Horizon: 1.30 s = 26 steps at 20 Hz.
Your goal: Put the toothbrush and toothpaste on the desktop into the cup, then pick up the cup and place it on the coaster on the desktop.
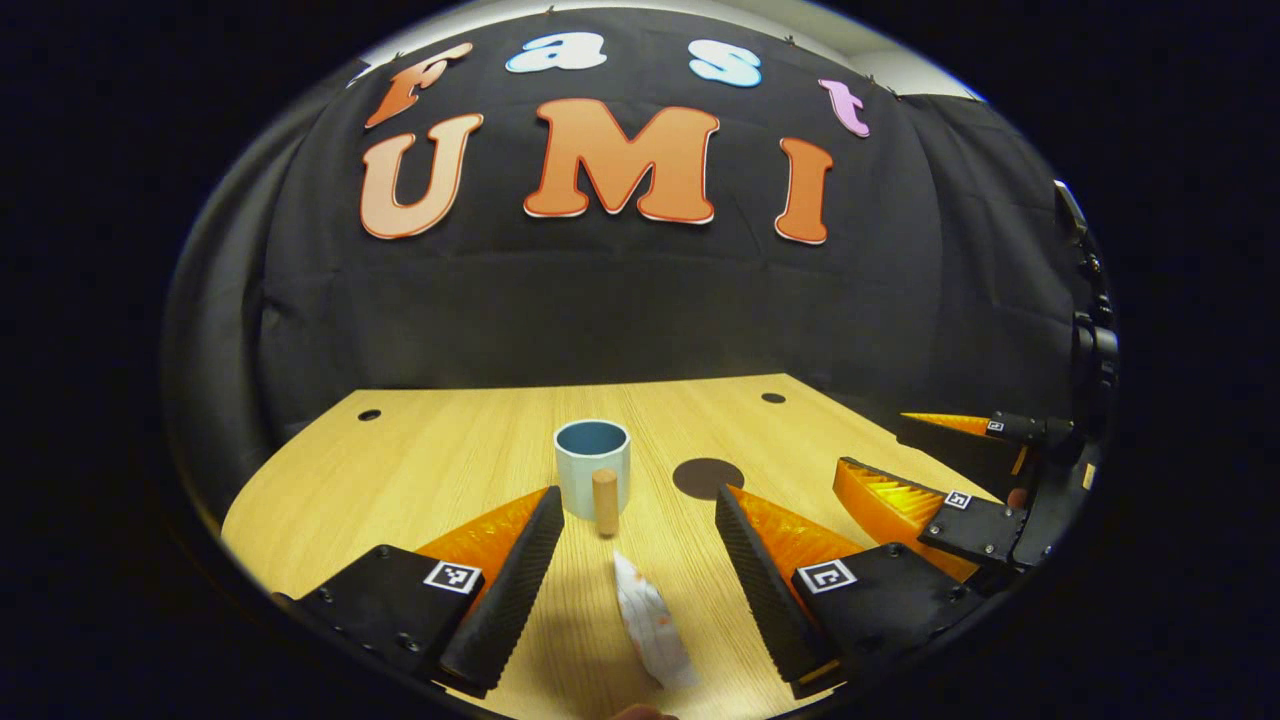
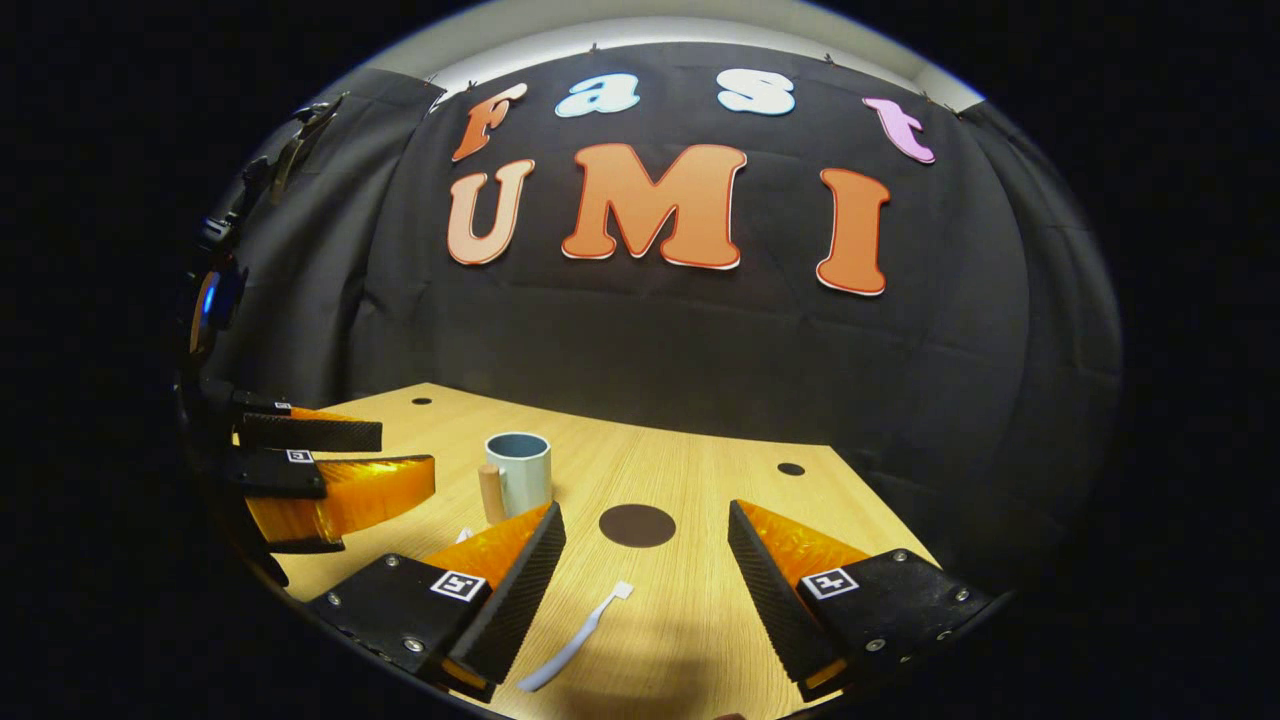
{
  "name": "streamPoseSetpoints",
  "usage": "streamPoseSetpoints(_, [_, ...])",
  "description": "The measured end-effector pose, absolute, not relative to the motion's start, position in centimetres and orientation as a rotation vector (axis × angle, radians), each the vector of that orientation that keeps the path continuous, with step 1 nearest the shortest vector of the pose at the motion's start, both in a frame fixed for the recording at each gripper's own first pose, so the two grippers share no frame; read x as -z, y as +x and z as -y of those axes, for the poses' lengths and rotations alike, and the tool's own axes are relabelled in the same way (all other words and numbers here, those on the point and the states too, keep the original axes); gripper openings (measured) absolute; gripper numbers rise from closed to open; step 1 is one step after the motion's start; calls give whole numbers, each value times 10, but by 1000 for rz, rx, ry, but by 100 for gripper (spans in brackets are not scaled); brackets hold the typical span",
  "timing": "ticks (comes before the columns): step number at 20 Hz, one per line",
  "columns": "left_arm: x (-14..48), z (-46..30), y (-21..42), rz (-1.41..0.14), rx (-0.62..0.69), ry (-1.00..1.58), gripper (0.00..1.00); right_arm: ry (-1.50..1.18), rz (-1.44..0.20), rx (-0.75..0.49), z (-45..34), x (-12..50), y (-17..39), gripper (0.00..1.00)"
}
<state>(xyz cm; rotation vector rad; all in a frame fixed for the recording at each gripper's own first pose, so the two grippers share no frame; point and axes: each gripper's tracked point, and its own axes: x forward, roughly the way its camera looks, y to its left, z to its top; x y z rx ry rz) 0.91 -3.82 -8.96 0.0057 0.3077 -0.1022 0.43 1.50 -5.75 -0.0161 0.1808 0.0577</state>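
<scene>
Two grippers hover over the wooden surface (image 1: 450, 450), both spread wide and holding nothing. In the left gripper view, the left gripper (image 1: 640, 555) has the toothpaste tube (image 1: 652, 625) lying flat between its fingers at 6 o'clock, its crumpled end pointing toward the camera. Just beyond, at 12 o'clock from the tube, a small brown cylinder (image 1: 605, 502) stands upright in front of the pale blue cup (image 1: 592, 465), which is upright and open. The dark round coaster (image 1: 707, 477) lies at 3 o'clock from the cup, near it but apart.

In the right gripper view, the right gripper (image 2: 645, 560) hangs above the white toothbrush (image 2: 578, 640), which lies flat at 6 o'clock, its head toward the coaster (image 2: 637, 525). The cup (image 2: 518, 470) stands at 10 o'clock from the coaster.
</scene>
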Motion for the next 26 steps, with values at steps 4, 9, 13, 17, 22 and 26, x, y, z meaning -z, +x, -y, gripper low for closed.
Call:
streamPoseSetpoints(4, [112,37,11,-391,70,22,99,-5,-235,-71,-18,73,6,99])
streamPoseSetpoints(9, [146,42,15,-551,81,15,99,-12,-321,-78,-17,95,9,98])
streamPoseSetpoints(13, [164,43,12,-669,71,0,99,12,-410,-89,-13,120,4,98])
streamPoseSetpoints(17, [179,40,2,-783,59,-17,100,30,-471,-86,-9,134,6,96])
streamPoseSetpoints(22, [185,44,-15,-901,70,-57,96,65,-555,-98,-12,146,5,94])
streamPoseSetpoints(26, [183,38,-10,-937,41,-38,73,62,-626,-98,-12,157,0,93])
